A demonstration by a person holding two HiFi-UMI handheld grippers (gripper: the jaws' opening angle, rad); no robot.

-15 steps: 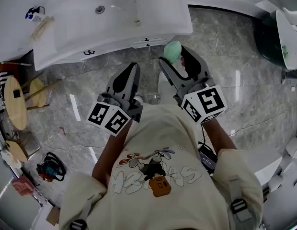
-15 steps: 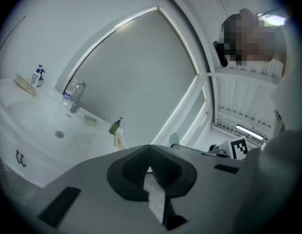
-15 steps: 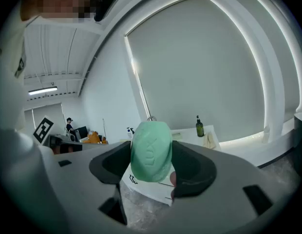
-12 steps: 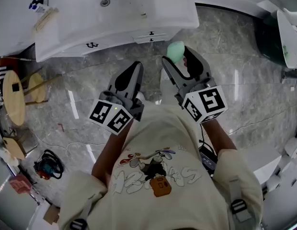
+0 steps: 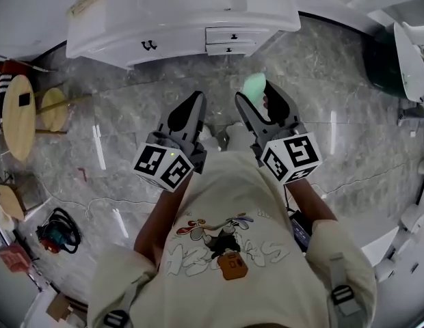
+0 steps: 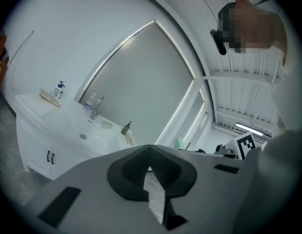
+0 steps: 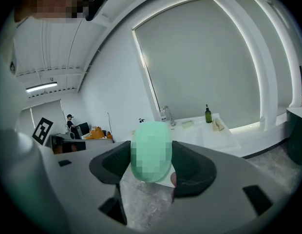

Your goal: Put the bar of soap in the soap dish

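A pale green bar of soap [image 5: 254,85] is clamped between the jaws of my right gripper [image 5: 257,96], held in the air over the grey marble floor. In the right gripper view the soap [image 7: 151,151] fills the gap between the dark pads [image 7: 190,167]. My left gripper [image 5: 190,109] hangs beside it, its jaws closed tip to tip on nothing [image 6: 149,166]. The white vanity [image 5: 184,16] with its sink stands ahead. A small pale green item [image 7: 188,124] lies beside the tap; I cannot tell whether it is the soap dish.
A dark bottle [image 7: 208,114] and a tap [image 7: 166,115] stand on the vanity top. Round wooden stools [image 5: 20,115] are at the left, a coiled cable and a tool [image 5: 58,229] lie on the floor, and a dark green bin [image 5: 386,53] sits at the right.
The vanity has slid up and to the right in the head view, leaving more floor between it and the grippers. Both grippers keep their pose, and the soap stays gripped.
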